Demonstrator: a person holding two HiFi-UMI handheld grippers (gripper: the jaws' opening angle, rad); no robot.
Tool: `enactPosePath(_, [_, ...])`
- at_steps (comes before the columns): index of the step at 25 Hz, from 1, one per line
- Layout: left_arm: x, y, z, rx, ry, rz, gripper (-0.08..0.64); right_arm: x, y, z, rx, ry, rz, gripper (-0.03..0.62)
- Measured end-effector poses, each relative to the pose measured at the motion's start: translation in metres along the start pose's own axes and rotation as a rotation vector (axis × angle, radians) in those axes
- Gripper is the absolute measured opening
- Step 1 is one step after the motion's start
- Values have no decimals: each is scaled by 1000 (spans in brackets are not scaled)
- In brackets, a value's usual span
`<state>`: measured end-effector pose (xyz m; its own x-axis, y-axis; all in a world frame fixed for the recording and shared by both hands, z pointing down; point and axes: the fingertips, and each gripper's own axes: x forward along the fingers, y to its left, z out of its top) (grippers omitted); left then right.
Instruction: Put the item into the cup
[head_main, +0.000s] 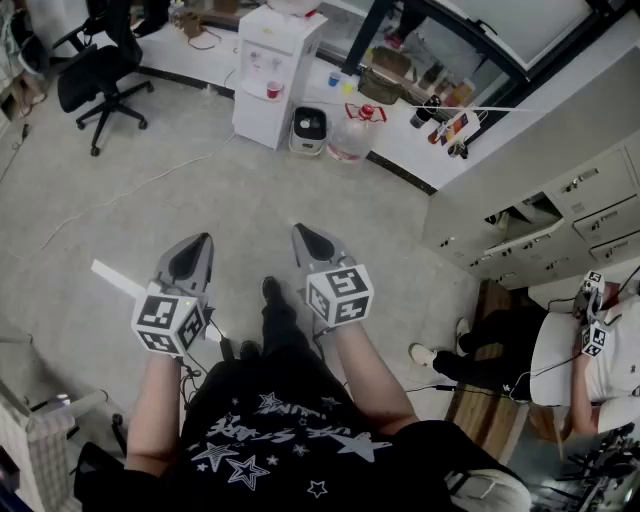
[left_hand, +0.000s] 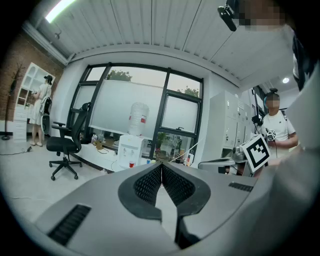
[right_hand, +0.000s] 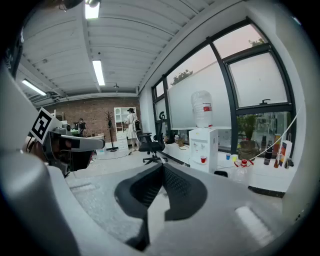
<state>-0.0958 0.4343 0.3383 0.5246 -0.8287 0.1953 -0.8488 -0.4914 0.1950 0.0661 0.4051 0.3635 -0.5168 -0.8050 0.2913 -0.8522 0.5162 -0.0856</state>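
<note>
Grippers out over floor (head_main: 120, 220), left gripper (head_main: 203, 241) pinched shut and empty, right gripper (head_main: 302, 232) same deal, water dispenser (head_main: 272, 75) well ahead

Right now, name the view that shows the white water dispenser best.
The right gripper view: the water dispenser stands nearest and side-on, bottle on top, red cup at its taps. The left gripper view shows it smaller. The head view sees it from above, bottle cut off.
</note>
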Motion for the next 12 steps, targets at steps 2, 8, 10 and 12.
enactPosePath(2, [1, 1, -2, 8, 9, 4, 8, -1, 0, -2, 0, 5, 0, 2])
enactPosePath(8, [2, 4, -12, -9, 29, 10, 8, -1, 3, -11, -4, 17, -2, 2])
enactPosePath(10, [0, 6, -18, -16, 40, 10, 9, -1, 5, -13, -4, 20, -4, 2])
enactPosePath(12, [-1, 7, -21, -21, 49, 12, 8, -2, 7, -14, -5, 22, -1, 2])
